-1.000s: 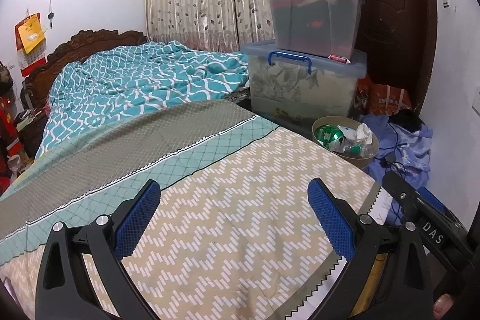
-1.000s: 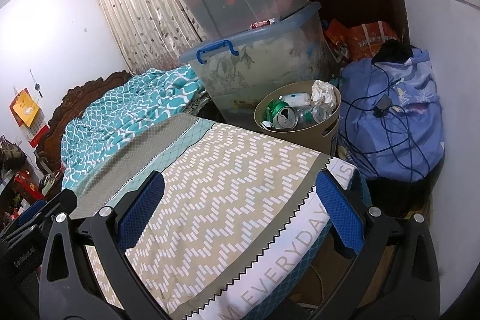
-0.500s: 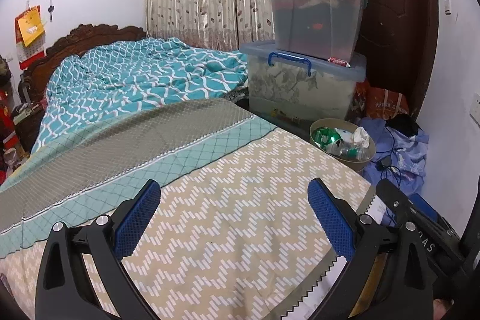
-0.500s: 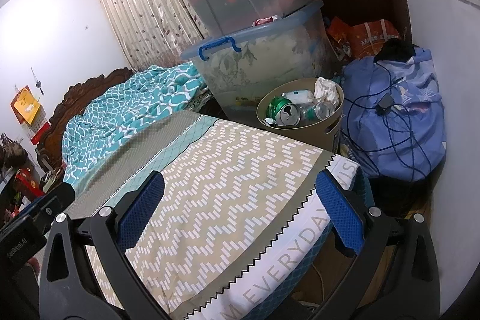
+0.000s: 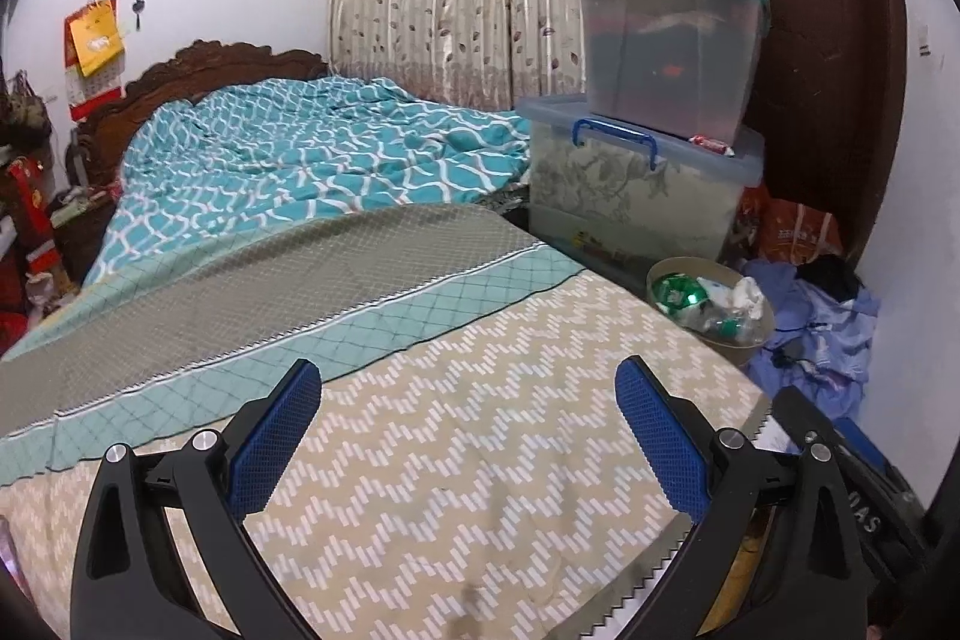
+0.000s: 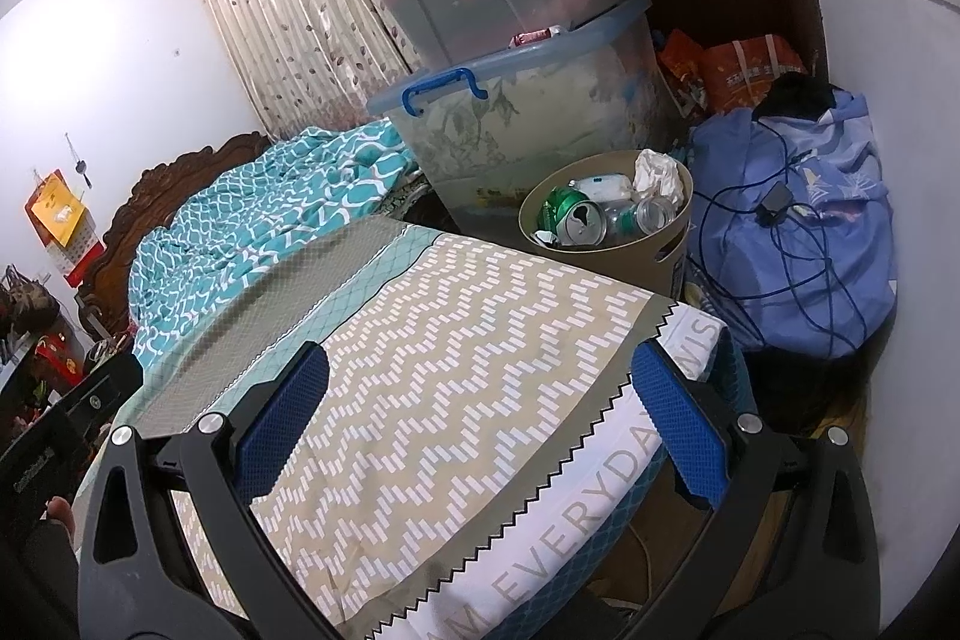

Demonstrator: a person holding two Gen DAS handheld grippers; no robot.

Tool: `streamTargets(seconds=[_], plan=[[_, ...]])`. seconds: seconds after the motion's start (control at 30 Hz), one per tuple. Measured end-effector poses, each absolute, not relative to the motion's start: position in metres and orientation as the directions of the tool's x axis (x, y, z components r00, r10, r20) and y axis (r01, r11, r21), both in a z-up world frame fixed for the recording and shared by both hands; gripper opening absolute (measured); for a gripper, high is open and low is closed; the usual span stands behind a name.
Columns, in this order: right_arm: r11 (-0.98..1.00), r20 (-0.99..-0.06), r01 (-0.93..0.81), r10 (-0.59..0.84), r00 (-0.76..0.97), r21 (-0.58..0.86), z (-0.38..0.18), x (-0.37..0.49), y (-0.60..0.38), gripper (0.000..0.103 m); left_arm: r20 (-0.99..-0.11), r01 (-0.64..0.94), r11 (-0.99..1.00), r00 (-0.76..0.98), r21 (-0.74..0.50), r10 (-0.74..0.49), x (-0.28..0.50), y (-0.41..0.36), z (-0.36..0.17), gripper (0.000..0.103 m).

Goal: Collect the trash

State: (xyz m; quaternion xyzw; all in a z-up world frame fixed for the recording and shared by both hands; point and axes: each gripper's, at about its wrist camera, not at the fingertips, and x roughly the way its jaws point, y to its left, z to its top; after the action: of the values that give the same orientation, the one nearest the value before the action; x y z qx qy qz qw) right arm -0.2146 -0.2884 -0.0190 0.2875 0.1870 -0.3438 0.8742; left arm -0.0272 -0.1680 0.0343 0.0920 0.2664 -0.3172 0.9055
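A round beige trash bin (image 6: 648, 256) (image 5: 741, 346) stands on the floor beside the foot corner of the bed. It holds green cans (image 6: 567, 220), a clear bottle and crumpled white paper (image 6: 657, 172). My left gripper (image 5: 468, 436) hovers open over the beige zigzag bed cover (image 5: 456, 436), with nothing between its blue pads. Further right, my right gripper (image 6: 480, 409) is open too, above the cover's corner (image 6: 480, 340), well short of the bin. No loose trash shows on the bed.
Three stacked plastic storage boxes (image 5: 654, 94) stand behind the bin against a dark door. A blue bundle with cables (image 6: 798, 226) and orange bags (image 6: 744, 64) fill the floor corner. A teal quilt (image 5: 300, 160) covers the bed's far half. A hand (image 6: 57, 511) shows at the lower left.
Both grippers have drifted slightly, so the bed and bin shift a little in view. Both stay open and hold nothing.
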Motion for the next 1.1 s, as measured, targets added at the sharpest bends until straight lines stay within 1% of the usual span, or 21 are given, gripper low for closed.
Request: streamTargets(seconds=[0.2, 0.43, 0.6, 0.83, 1.1], plan=[[0.598, -0.528, 0.708, -0.49, 0.694, 0.375, -0.02, -0.214, -0.287, 0.1, -0.546, 0.62, 0.784, 0.662, 0.015, -0.513, -0.025, -0.168, 0.032, 0.095], [0.605, -0.534, 0.707, -0.486, 0.692, 0.366, -0.02, -0.211, -0.285, 0.1, -0.58, 0.623, 0.781, 0.652, 0.042, -0.488, -0.019, -0.174, 0.022, 0.095], [0.611, -0.514, 0.709, -0.508, 0.692, 0.351, -0.015, -0.215, -0.281, 0.1, -0.583, 0.634, 0.772, 0.645, 0.047, -0.495, -0.02, -0.176, 0.019, 0.095], [0.611, -0.523, 0.707, -0.496, 0.693, 0.357, -0.016, -0.214, -0.284, 0.1, -0.582, 0.643, 0.765, 0.642, 0.052, -0.5, -0.022, -0.177, 0.02, 0.095], [0.605, -0.515, 0.708, -0.503, 0.695, 0.364, -0.015, -0.216, -0.288, 0.1, -0.579, 0.647, 0.757, 0.653, 0.091, -0.488, -0.028, -0.182, 0.019, 0.095]])
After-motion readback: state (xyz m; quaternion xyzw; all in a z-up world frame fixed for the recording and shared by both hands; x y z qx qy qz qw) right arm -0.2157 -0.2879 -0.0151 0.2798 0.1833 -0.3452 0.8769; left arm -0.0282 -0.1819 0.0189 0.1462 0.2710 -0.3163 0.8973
